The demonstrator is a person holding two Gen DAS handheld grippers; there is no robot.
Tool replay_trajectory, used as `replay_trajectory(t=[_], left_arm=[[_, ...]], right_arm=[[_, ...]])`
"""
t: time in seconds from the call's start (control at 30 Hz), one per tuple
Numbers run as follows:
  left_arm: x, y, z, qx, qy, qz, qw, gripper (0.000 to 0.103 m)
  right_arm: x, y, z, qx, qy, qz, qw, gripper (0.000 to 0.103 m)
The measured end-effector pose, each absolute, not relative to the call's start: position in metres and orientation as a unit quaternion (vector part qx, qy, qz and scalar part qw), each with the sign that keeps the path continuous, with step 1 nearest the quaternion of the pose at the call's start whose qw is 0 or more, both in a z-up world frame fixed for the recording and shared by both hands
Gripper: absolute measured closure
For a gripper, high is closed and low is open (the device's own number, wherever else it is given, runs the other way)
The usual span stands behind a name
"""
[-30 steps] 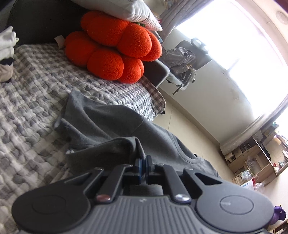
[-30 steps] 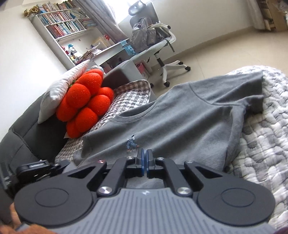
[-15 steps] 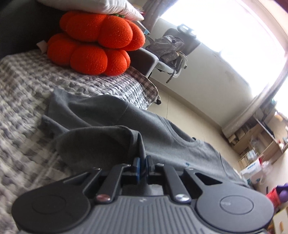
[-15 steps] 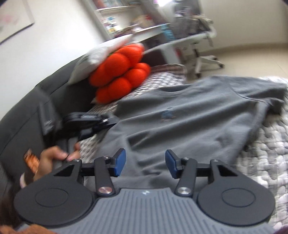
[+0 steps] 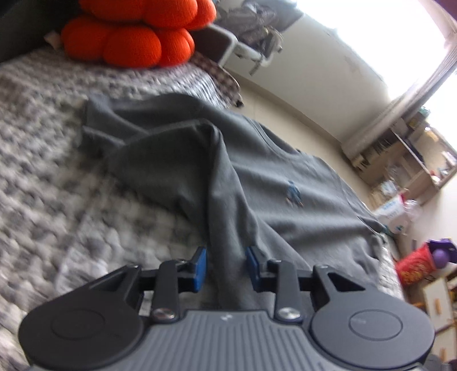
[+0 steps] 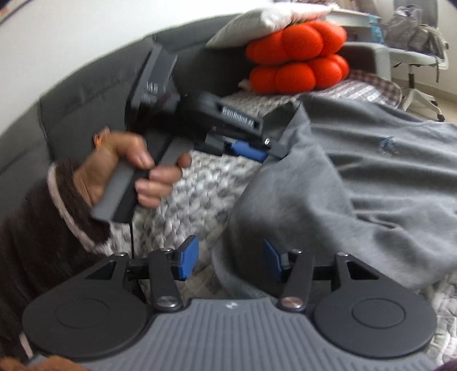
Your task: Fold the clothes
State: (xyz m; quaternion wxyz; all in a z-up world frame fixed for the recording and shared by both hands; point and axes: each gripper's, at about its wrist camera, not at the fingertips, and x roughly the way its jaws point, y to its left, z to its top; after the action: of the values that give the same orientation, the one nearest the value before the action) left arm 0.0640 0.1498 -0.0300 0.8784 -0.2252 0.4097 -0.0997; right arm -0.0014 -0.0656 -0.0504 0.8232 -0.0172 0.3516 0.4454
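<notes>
A grey T-shirt (image 5: 285, 205) with a small blue chest logo (image 5: 294, 197) lies on the grey-white checked quilt (image 5: 57, 171). Its near side is folded over into a raised ridge. My left gripper (image 5: 225, 265) has its jaws opening, and a strip of that fold runs loosely between the blue pads. In the right wrist view the T-shirt (image 6: 371, 177) spreads to the right. My right gripper (image 6: 228, 261) is open and its jaws are still opening, over the shirt's rounded lower edge. A hand (image 6: 128, 171) holds the left gripper (image 6: 251, 151) at the shirt's far folded edge.
An orange lumpy cushion (image 5: 137, 37) sits at the head of the bed under a white pillow (image 6: 265, 20). A dark padded backrest (image 6: 85, 94) runs behind it. An office chair (image 6: 414, 51) stands past the bed's edge. Shelves (image 5: 400, 159) and clutter line the floor on the right.
Both grippers went from shut to open. The right one swung left, bringing the hand and left gripper into its view. The shirt's side now lies folded over.
</notes>
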Motion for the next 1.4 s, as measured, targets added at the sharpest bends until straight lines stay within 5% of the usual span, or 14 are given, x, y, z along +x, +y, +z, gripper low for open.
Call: replay_trajectory(t=[0.1, 0.23, 0.37, 0.4, 0.73, 1.23, 1.4], left_arm=[[0.069, 0.147, -0.04, -0.249, 0.442, -0.142, 0.85, 0.073], [0.068, 0.136, -0.046, -0.257, 0.457, -0.17, 0.834, 0.073], [0.062, 0.134, -0.04, -0.276, 0.427, -0.188, 0.84, 0.073], [0.061, 0.135, -0.038, -0.279, 0.418, -0.188, 0.844, 0.073], [0.054, 0.155, -0.022, -0.312, 0.346, -0.145, 0.873, 0.072], [0.069, 0.163, -0.049, -0.325, 0.368, -0.079, 0.867, 0.066], [0.075, 0.15, -0.055, -0.319, 0.365, -0.082, 0.871, 0.069]], right_arm=[[0.001, -0.052, -0.061, -0.044, 0.365, 0.435, 0.822, 0.037], [0.001, -0.039, -0.074, -0.084, 0.368, 0.408, 0.831, 0.04], [0.003, -0.034, -0.077, -0.107, 0.345, 0.372, 0.855, 0.089], [0.005, -0.038, -0.075, -0.096, 0.341, 0.364, 0.861, 0.094], [0.055, -0.096, -0.044, 0.047, 0.296, 0.269, 0.915, 0.096], [0.12, -0.167, -0.082, 0.146, 0.338, 0.104, 0.924, 0.1], [0.108, -0.17, -0.075, 0.153, 0.329, 0.109, 0.925, 0.085]])
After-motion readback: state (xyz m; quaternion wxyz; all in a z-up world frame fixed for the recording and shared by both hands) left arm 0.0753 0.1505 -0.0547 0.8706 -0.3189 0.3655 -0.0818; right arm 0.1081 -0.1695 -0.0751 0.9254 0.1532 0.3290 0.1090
